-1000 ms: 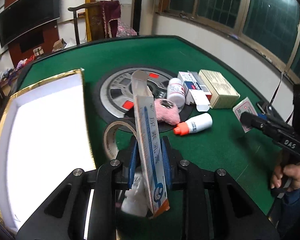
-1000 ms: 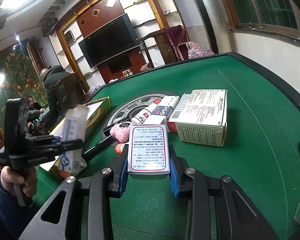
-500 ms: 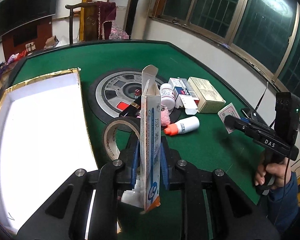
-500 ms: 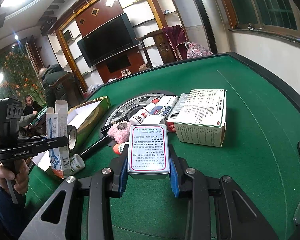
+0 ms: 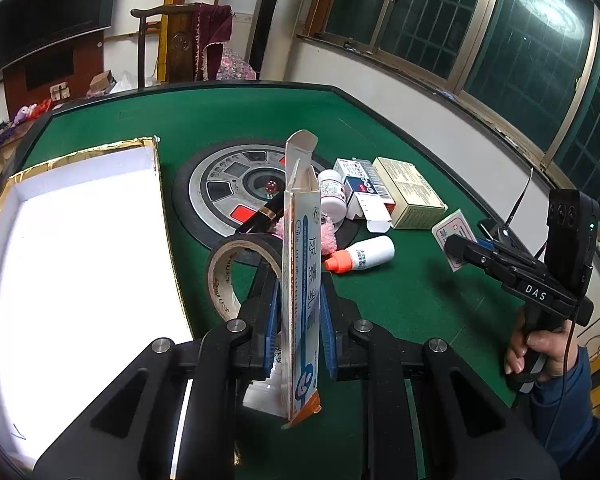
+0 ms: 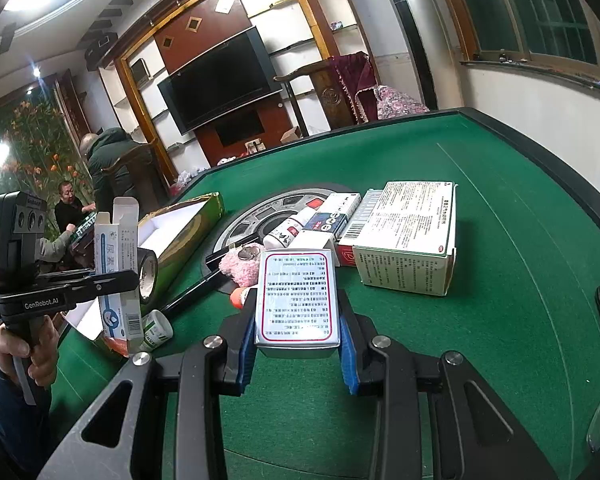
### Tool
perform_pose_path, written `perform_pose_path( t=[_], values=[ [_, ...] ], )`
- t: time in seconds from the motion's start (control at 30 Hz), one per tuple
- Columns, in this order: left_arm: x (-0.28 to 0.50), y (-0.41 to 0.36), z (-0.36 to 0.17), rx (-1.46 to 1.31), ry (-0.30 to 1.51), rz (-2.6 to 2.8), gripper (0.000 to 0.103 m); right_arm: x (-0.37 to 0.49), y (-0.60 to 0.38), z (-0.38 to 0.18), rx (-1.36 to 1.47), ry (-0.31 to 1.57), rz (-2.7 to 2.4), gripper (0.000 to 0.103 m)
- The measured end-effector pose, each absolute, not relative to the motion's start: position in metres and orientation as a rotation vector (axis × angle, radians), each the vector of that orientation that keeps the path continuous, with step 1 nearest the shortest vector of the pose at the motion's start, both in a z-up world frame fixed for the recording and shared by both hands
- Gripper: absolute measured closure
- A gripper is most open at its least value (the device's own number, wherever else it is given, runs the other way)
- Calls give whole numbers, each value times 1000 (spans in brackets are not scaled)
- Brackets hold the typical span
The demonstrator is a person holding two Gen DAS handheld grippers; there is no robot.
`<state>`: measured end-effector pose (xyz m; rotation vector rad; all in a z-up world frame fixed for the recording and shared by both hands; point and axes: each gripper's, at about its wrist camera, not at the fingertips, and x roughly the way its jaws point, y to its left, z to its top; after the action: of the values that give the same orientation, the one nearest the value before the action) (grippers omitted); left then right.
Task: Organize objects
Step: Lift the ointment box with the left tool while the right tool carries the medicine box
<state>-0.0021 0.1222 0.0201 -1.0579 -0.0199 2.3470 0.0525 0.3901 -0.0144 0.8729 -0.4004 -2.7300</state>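
Note:
My left gripper is shut on a tall blue-and-white carton with its top flap open, held upright above the green table. It also shows in the right wrist view. My right gripper is shut on a small white tin with a red border; the tin also shows in the left wrist view. An open white box with gold rim lies at the left. A tape roll, white bottles, a pink fluffy thing and medicine boxes lie in the middle.
A round wheel-patterned disc sits mid-table with a black pen on it. A small green-labelled bottle lies under the left gripper. A large white box stands at the right. People sit beyond the table's left edge.
My left gripper has lifted and turned the carton upright, and drawn back a little from the pile. My right gripper has held still with the tin.

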Motion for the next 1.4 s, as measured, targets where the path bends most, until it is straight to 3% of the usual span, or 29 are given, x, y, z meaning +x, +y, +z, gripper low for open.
perform_pose_path(
  t=[1.4],
  values=[
    [-5,103,36,-1019,-106,2344,85,49,390,-19,870,-417,-2712,69]
  ],
)
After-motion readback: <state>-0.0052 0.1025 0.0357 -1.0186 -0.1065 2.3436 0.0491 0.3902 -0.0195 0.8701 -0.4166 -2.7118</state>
